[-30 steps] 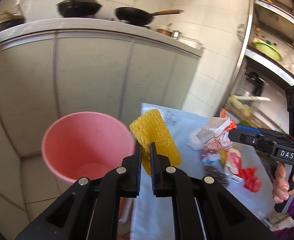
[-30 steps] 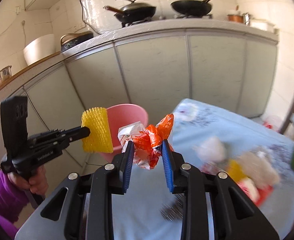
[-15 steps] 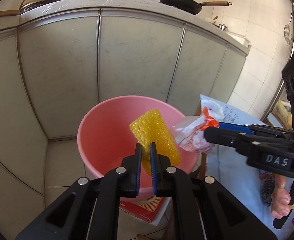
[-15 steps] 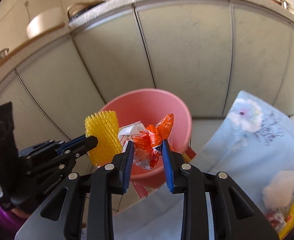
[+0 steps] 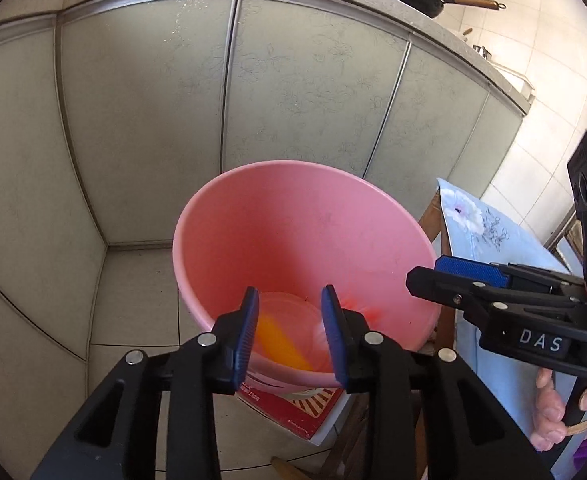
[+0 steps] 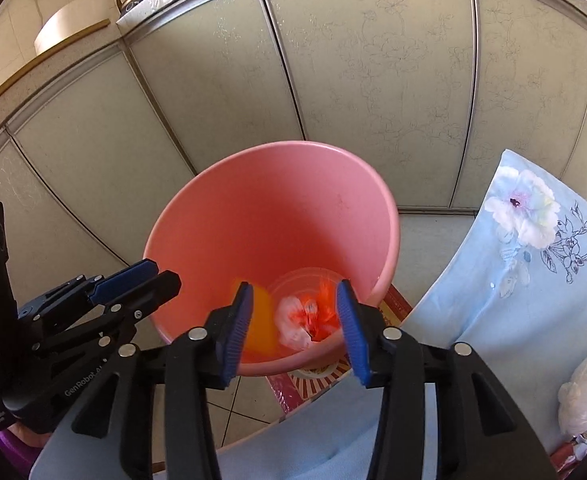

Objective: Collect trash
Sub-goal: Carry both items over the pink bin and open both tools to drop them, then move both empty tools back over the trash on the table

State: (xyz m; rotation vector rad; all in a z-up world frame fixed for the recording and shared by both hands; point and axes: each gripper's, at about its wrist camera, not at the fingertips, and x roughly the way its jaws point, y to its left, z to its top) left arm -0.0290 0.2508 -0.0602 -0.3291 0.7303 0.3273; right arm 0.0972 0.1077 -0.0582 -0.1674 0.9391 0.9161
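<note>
A pink bucket (image 5: 293,248) (image 6: 269,216) stands on the floor beside the table. Both grippers hang over its mouth. My left gripper (image 5: 289,332) has its jaws opening, with nothing between the pads; the yellow foam net (image 5: 281,344) (image 6: 259,320) is a blur falling inside the bucket. My right gripper (image 6: 293,324) also has its jaws opening and holds nothing; the orange and white wrapper (image 6: 305,316) is dropping inside the bucket below it. The right gripper shows at the right of the left wrist view (image 5: 449,276), and the left gripper shows at the left of the right wrist view (image 6: 133,280).
Grey-green cabinet doors (image 5: 229,92) stand close behind the bucket. A table with a light blue floral cloth (image 6: 533,264) is to the right, with a white plastic bag (image 6: 585,392) on it. A red printed box (image 5: 293,404) lies under the bucket. A hand (image 5: 561,408) grips the right tool.
Both grippers moved from over the table to above the bucket and tipped downward. Both opened, letting go of the yellow foam net and the orange wrapper, which now fall into the bucket.
</note>
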